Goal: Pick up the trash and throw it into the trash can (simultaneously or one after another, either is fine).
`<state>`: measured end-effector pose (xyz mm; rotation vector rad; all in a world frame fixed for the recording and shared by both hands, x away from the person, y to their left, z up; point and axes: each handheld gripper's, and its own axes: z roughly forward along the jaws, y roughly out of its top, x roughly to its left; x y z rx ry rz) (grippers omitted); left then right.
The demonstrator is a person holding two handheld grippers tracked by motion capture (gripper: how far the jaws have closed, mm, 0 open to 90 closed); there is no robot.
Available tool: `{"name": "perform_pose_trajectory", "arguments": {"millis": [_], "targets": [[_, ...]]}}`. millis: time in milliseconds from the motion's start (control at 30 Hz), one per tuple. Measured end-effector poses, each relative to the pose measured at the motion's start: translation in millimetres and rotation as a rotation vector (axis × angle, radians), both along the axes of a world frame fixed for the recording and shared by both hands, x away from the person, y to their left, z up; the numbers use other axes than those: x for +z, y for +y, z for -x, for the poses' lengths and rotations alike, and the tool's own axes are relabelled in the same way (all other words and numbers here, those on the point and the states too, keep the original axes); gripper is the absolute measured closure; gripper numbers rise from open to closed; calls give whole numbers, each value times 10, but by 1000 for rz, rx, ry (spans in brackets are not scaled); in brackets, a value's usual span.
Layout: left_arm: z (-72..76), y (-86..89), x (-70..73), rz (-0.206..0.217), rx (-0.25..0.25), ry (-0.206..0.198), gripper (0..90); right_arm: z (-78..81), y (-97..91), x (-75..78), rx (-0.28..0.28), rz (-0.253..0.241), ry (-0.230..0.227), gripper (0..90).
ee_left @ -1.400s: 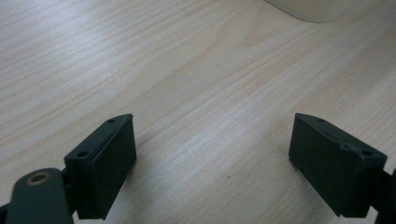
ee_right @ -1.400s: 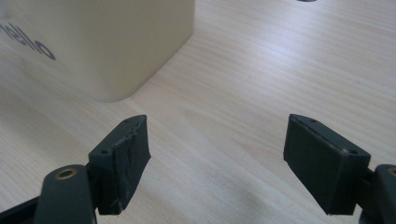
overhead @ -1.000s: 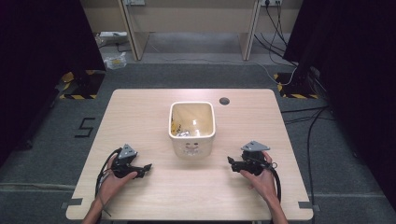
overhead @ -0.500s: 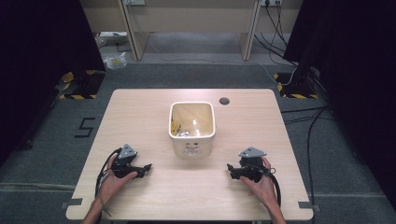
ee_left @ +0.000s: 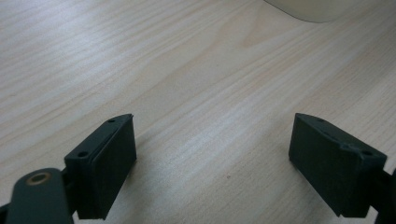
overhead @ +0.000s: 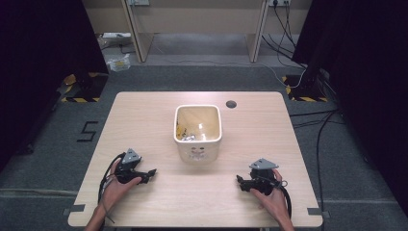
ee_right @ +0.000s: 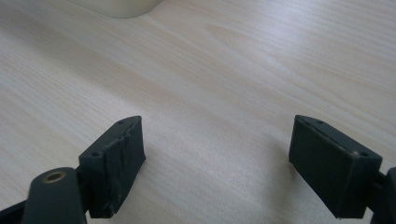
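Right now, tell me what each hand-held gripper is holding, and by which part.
Nothing is held. The left hand-held gripper and the right hand-held gripper both have their jaws apart over bare table, short of the white bin.

Grey carpet floor, black curtains, pale desk legs

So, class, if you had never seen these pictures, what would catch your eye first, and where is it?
The cream bin in the middle of the wooden table stands out first, with small bits of rubbish in its bottom. Next come the left gripper and the right gripper, each held in a hand near the table's front edge, jaws open and pointing inward.
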<state>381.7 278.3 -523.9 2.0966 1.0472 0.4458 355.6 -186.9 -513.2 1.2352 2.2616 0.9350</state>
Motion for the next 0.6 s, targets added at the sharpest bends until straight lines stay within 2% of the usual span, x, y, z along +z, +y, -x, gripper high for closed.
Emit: {"name": "perform_pose_trajectory", "arguments": {"millis": [600], "targets": [[0, 0, 0, 0, 0, 0, 139, 144, -24, -36, -10, -17, 0, 159]]}}
